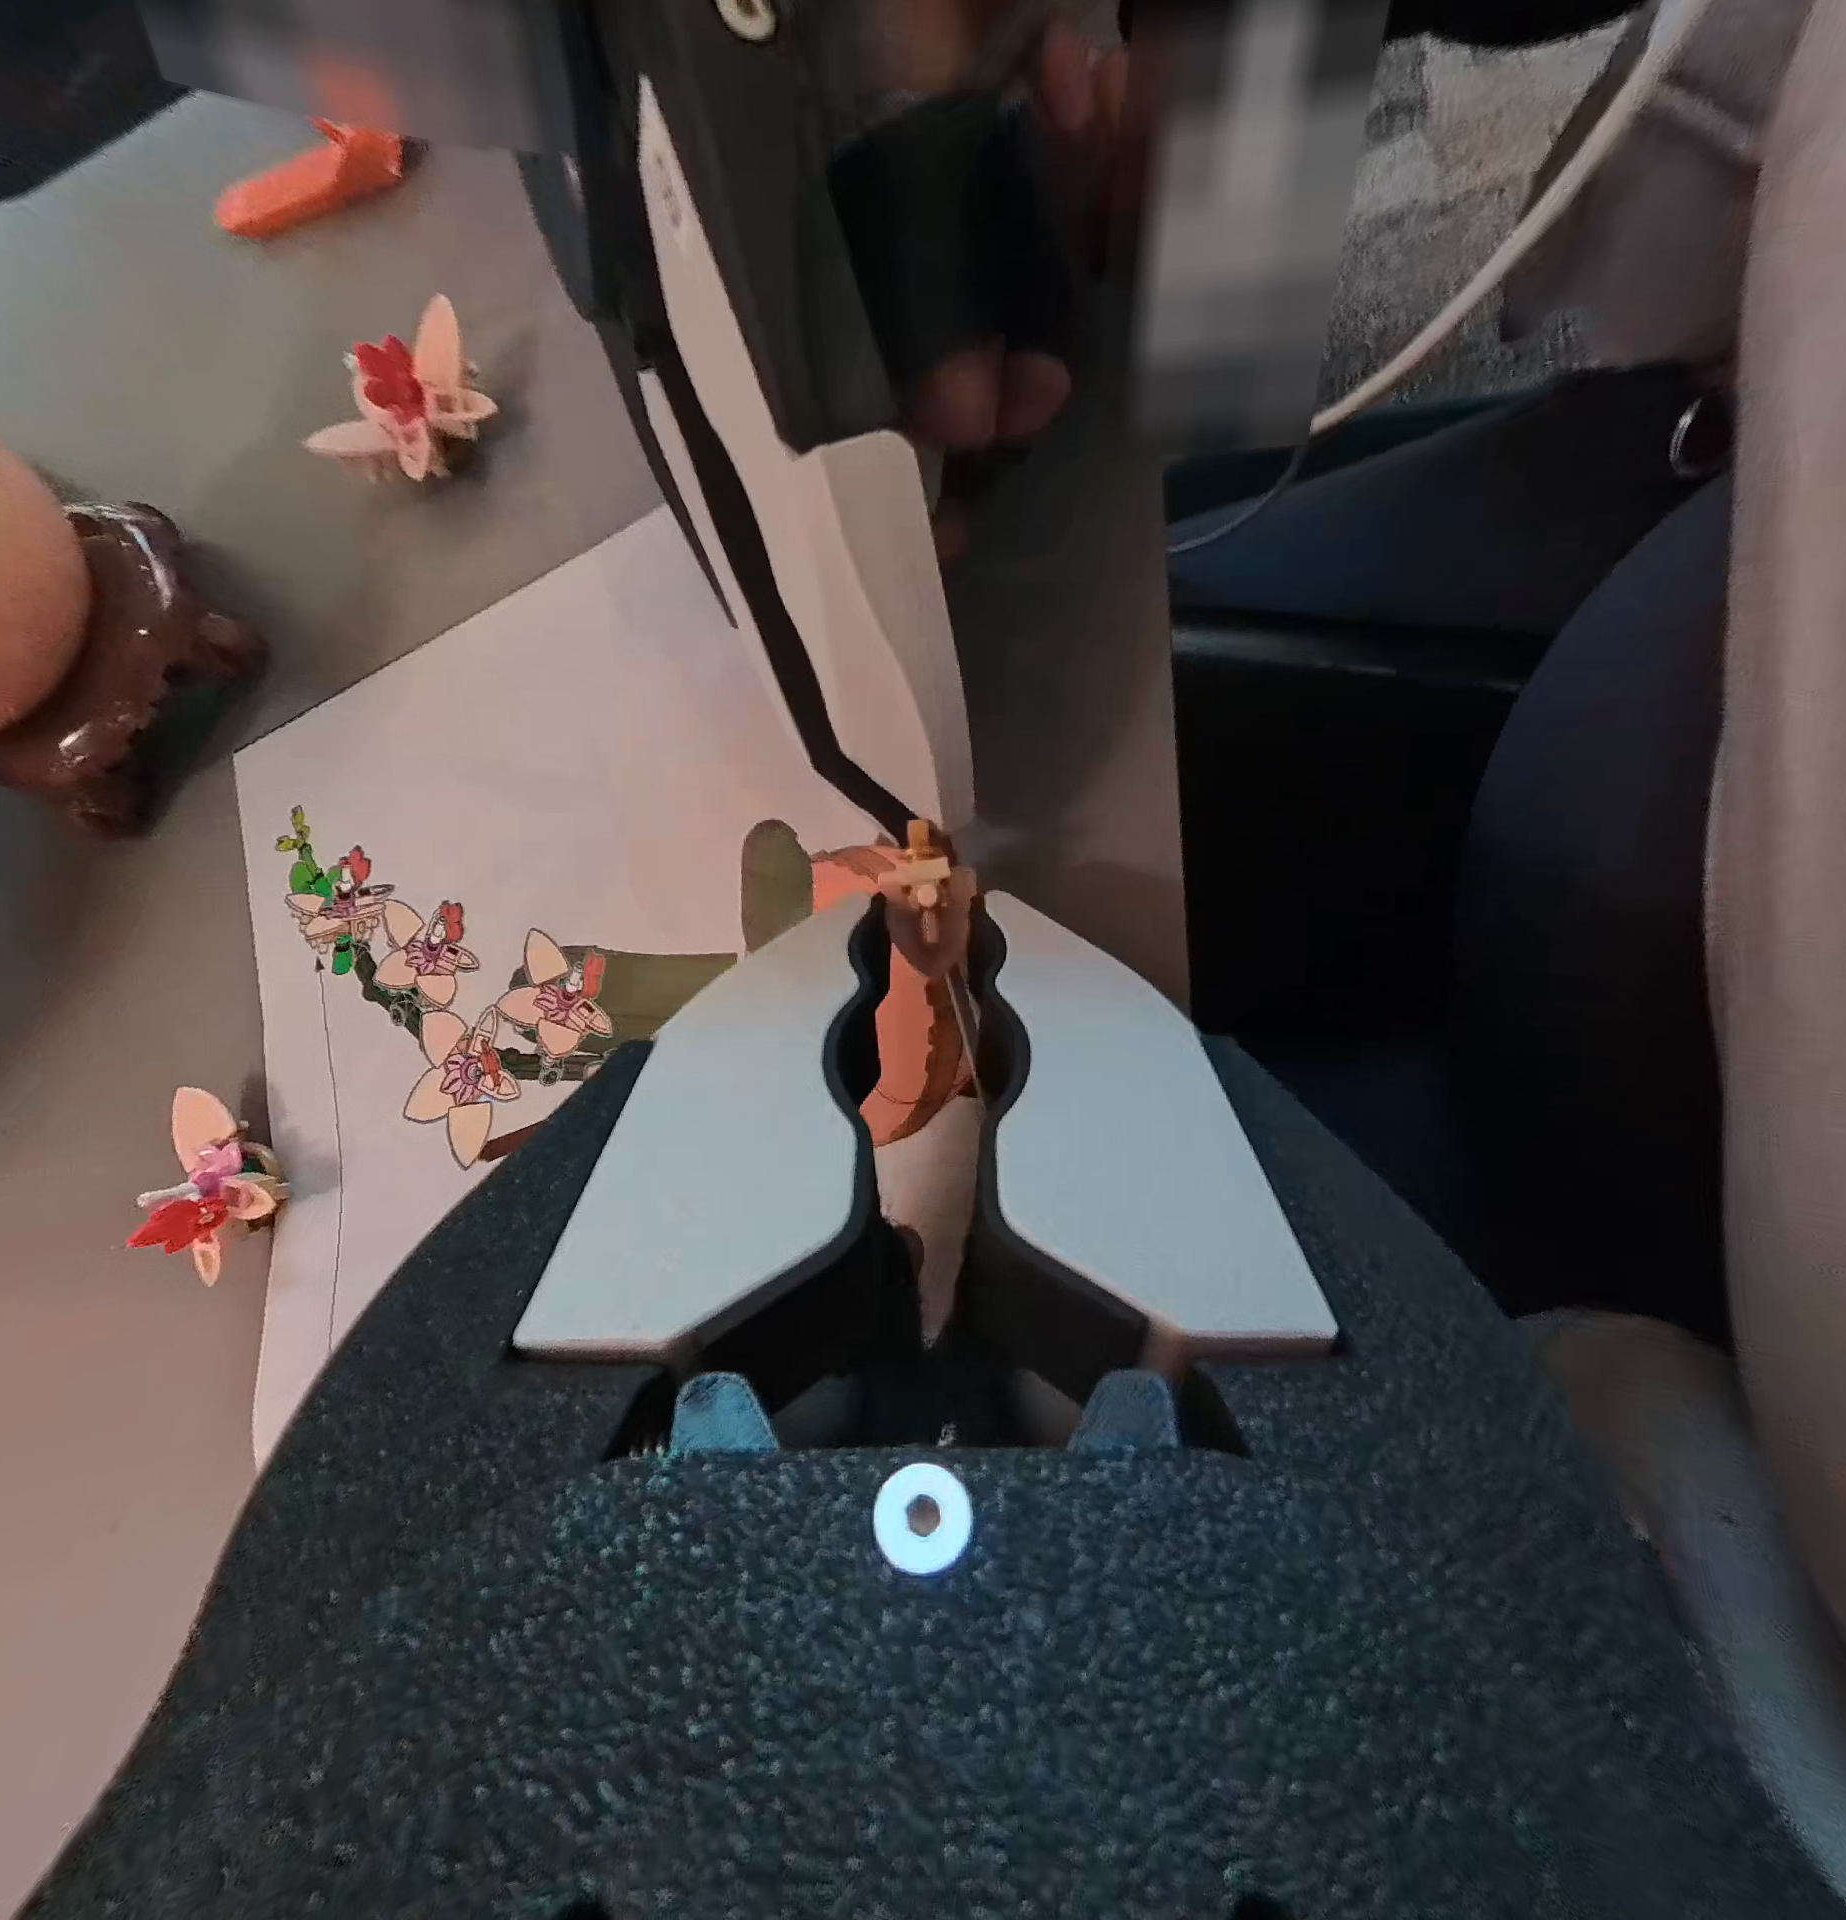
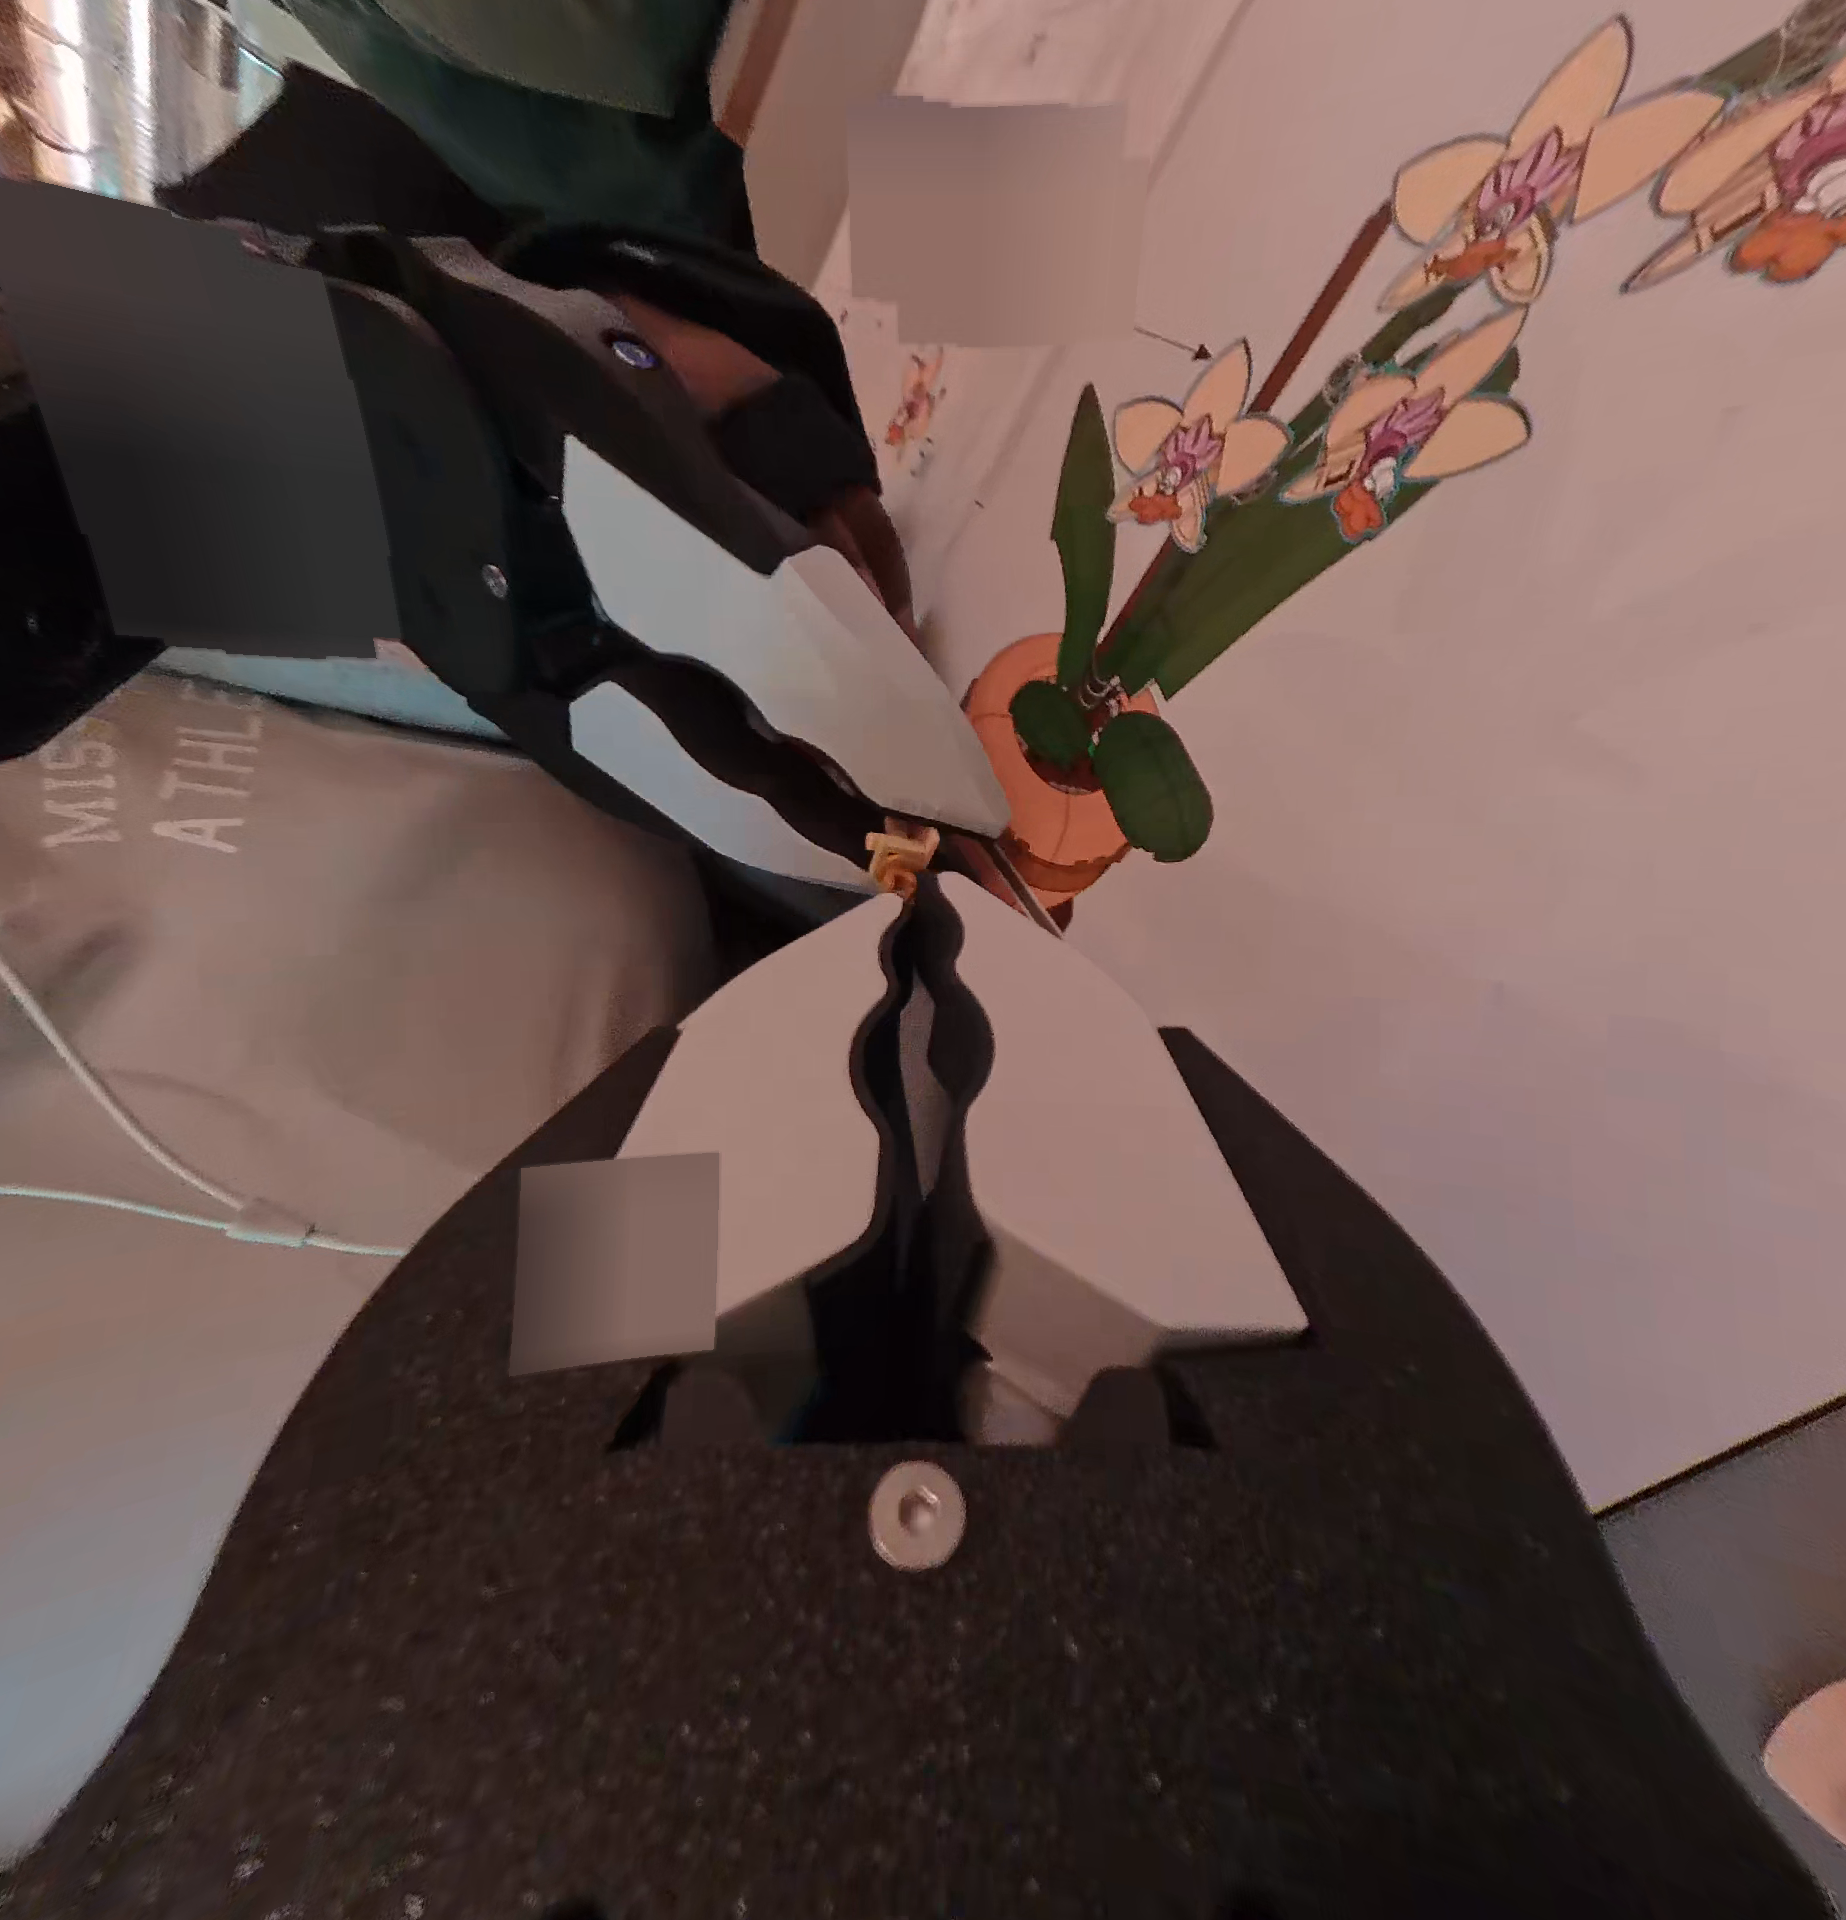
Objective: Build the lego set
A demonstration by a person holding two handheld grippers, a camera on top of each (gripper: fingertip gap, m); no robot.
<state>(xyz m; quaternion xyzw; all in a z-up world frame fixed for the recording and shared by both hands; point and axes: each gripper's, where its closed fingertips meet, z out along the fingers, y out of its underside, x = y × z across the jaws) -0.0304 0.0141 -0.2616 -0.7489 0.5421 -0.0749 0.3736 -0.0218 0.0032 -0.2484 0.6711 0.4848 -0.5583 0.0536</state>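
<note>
A small tan lego piece (image 1: 921, 871) hangs in the air between both grippers, over the open instruction page (image 1: 545, 790). My left gripper (image 1: 926, 914) is closed to a narrow gap with the piece at its tips. My right gripper (image 1: 934, 823) comes down from above and pinches the top of the piece. In the right wrist view my right gripper (image 2: 906, 906) is shut with the tan piece (image 2: 898, 847) just past its tips. There the left gripper (image 2: 940, 847) reaches in from the upper left and clamps it. A thin grey rod (image 1: 960, 1013) runs down from the piece.
Two built orchid flowers (image 1: 405, 400) (image 1: 207, 1195) lie on the grey table left of the page. A brown-footed peach pot (image 1: 88, 665) stands at the far left and an orange piece (image 1: 311, 182) at the back. The person's body (image 2: 275, 935) and a white cable (image 2: 119, 1132) are close by.
</note>
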